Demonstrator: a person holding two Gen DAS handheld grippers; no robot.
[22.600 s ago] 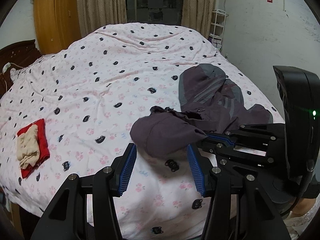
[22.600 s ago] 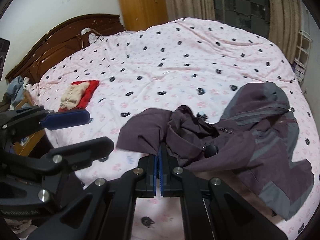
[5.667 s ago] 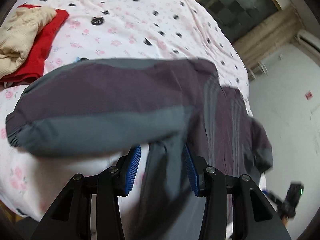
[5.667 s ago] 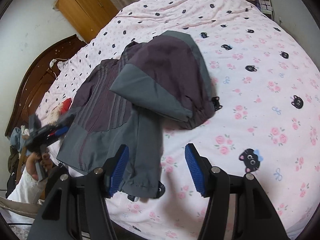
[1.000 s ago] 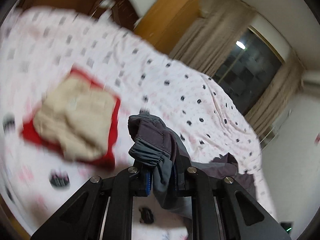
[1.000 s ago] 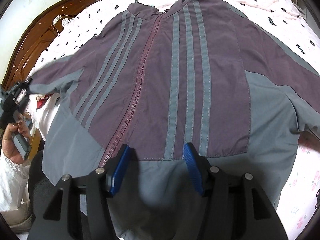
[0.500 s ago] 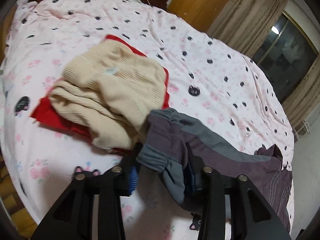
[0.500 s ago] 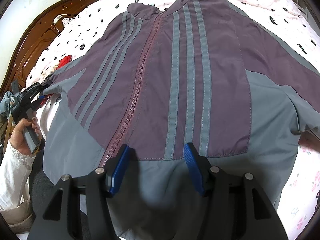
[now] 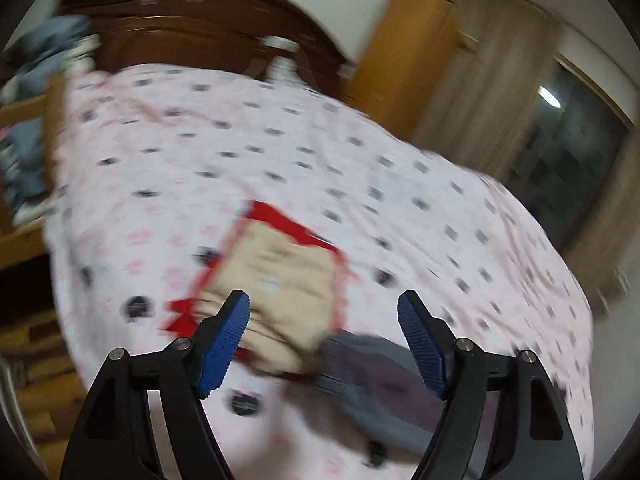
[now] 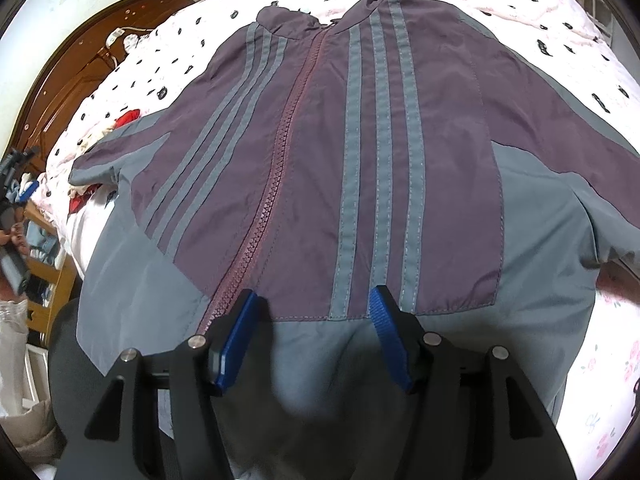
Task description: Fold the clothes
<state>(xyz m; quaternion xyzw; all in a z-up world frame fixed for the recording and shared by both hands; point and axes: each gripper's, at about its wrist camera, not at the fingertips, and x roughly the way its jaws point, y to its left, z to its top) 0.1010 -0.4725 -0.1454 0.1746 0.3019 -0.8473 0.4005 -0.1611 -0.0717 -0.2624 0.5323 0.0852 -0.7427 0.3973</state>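
A purple and grey striped zip jacket point(image 10: 360, 152) lies spread flat, front up, on the pink patterned bed point(image 10: 520, 8). My right gripper point(image 10: 312, 316) is open and empty, hovering just above the jacket's grey hem. My left gripper point(image 9: 324, 316) is open and empty above the jacket's left sleeve cuff point(image 9: 360, 372), which lies on the bed next to a folded beige garment point(image 9: 276, 280) on a red one point(image 9: 296, 228). The left wrist view is motion-blurred. The left gripper also shows far left in the right wrist view point(image 10: 16, 184).
A dark wooden headboard point(image 9: 192, 40) stands behind the bed. A wooden wardrobe point(image 9: 404, 48) and curtains point(image 9: 500, 56) lie beyond. A wooden bedside stand with clothes point(image 9: 24, 128) is at the left. A black chair back point(image 10: 68, 360) sits below the jacket hem.
My left gripper has opened and let go of the sleeve cuff, which now lies on the bed. The left gripper has pulled back and tilted up. The right gripper has not moved.
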